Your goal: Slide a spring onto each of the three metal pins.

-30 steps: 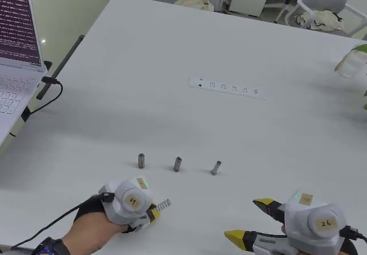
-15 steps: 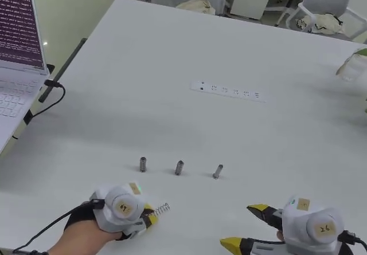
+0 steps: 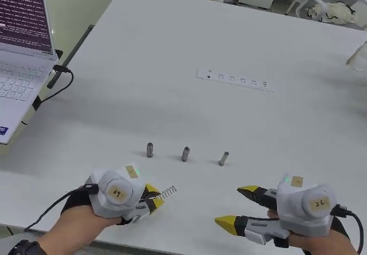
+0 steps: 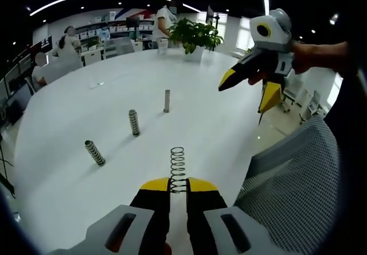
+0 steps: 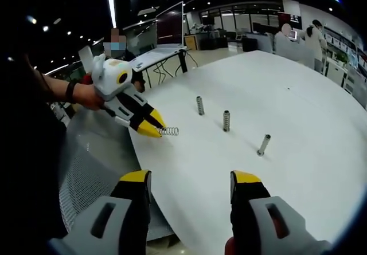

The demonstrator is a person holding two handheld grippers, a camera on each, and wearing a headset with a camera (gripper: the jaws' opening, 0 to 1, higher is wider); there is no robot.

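On the table, the left gripper pinches one end of a spring near the front edge, and the right gripper hangs spread and empty. The left pin and middle pin seem already sleeved. The spring therefore belongs on the bare pin, brought over it free end first and lined up with the pin's axis before the pinch lets go.

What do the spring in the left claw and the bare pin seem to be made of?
The spring: probably steel wire, bare grey, thin open coils with glints. The bare pin: seemingly metal, dull silver-grey, smooth straight rod; alloy unclear.
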